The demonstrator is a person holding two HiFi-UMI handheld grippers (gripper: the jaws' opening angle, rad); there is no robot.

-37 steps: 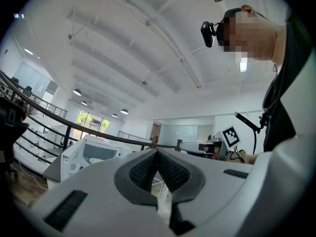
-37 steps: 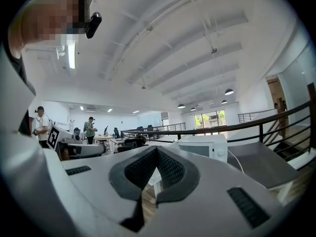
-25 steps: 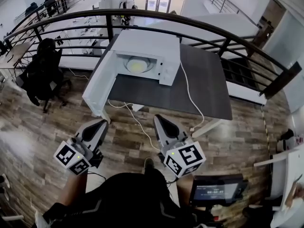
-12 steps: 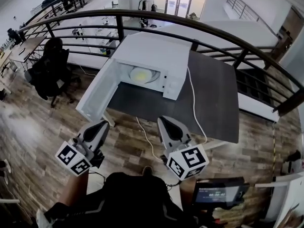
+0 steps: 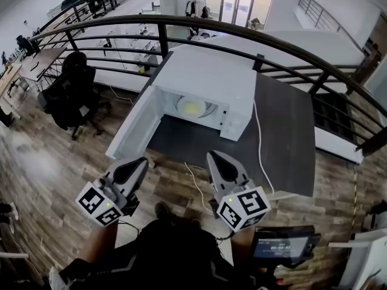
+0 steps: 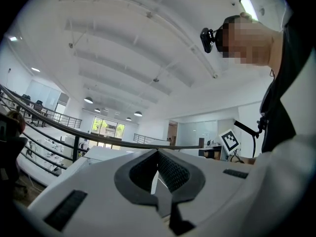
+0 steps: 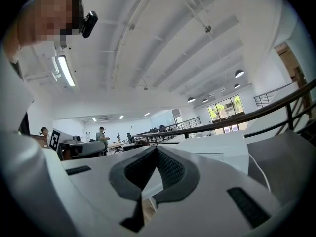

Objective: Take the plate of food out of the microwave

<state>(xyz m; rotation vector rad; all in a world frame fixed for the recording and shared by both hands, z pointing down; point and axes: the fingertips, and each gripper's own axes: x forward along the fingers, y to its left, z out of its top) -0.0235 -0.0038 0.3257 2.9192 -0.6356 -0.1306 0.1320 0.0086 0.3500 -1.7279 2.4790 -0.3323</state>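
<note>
Plate of food (image 5: 192, 107) inside white microwave (image 5: 205, 77) on far dark table (image 5: 284, 138), door (image 5: 136, 128) swung open to left, left gripper (image 5: 140, 162) and right gripper (image 5: 213, 157) level at near side, short of table, jaws closed together, both empty

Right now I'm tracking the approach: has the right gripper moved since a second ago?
Yes. The right gripper has advanced toward the microwave: its tip now overlaps the table at its near edge, where before it stopped short of it.
</note>
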